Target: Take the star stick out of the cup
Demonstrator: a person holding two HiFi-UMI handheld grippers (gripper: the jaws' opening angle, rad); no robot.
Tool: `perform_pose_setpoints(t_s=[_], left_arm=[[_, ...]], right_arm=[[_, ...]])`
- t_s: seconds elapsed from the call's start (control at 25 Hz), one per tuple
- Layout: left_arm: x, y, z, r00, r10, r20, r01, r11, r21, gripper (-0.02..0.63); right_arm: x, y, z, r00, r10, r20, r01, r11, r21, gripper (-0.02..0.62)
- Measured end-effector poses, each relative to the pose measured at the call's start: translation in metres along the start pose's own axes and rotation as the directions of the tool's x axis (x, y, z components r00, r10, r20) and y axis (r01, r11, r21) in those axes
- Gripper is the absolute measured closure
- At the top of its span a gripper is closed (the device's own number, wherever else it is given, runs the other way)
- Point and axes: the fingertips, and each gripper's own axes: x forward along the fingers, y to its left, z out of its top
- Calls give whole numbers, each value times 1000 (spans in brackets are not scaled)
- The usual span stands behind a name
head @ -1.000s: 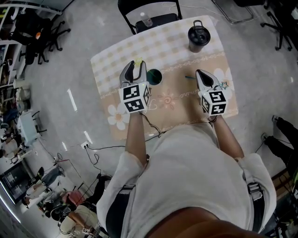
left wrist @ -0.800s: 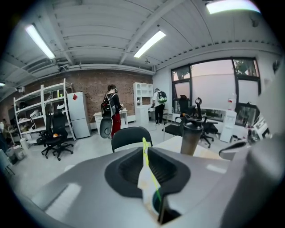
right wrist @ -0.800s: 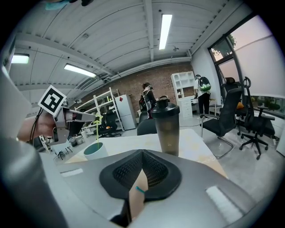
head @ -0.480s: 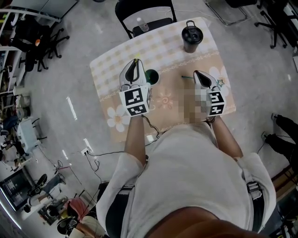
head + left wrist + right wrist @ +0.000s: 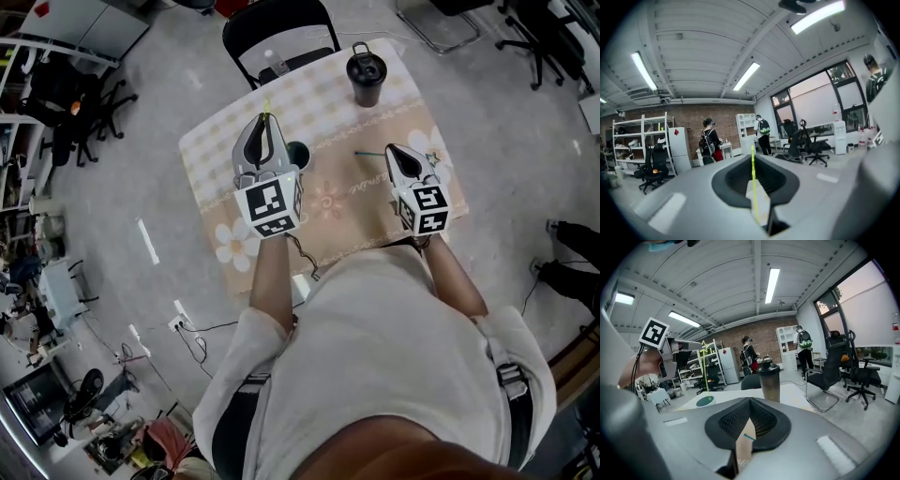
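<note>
The fingers (image 5: 733,180) of the left gripper (image 5: 753,159) have just been closing and now pinch the star stick (image 5: 752,185) — a thin yellow-green rod running up between them. In the right gripper view the stick stands upright with its star at the top. Its lower end reaches down to the teal-lined cup (image 5: 705,401), but whether the tip has cleared the rim cannot be told. The cup sits on the counter (image 5: 347,206), just beside the left gripper in the head view.

The right gripper (image 5: 750,401) has its fingers closed on nothing. It hangs over the counter's right side, well apart from the cup, with a loose teal stick (image 5: 368,154) lying on the cloth ahead of it. A dark lidded tumbler (image 5: 366,73) stands near the far edge.

The step in hand looks like the lift-out. It would go best as a straight pull along the stick's own line (no sideways drift until the bottom end is plainly above the rim). A slanted pull could drag on the cup's wall and tip it — the cup looks light and nothing steadies it. The grip should be firm, because so thin a rod may swivel between the fingers.
</note>
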Motion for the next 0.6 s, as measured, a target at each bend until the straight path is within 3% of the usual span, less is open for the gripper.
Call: perform_pose_setpoints(t_s=[0.32, 0.6], left_arm=[[-21, -41, 60, 986, -78, 145, 73, 996, 45, 589], [-11, -102, 28, 980, -176, 90, 158, 971, 178, 589]], right_arm=[[-32, -4, 5, 999, -35, 34, 34, 999, 11, 597], [-52, -27, -22, 994, -102, 30, 100, 993, 60, 595]])
